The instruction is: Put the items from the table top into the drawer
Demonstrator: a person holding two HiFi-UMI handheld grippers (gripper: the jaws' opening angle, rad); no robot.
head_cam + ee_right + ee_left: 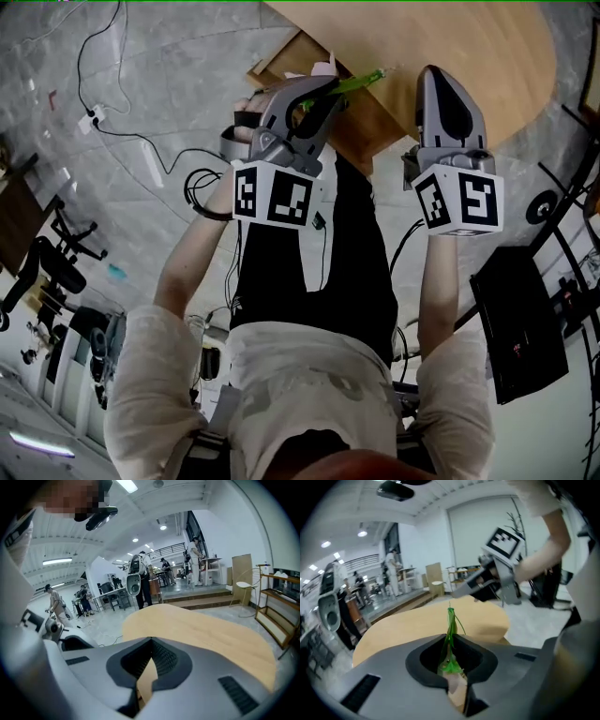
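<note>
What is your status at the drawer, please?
Left gripper shut on green strip, by the open drawer. Right gripper shut, empty, over the table. Nothing seen in the way.

Bright ceiling lights (127, 484) are flooding everything evenly, while fisheye distortion is bending and darkening the outer edges
</note>
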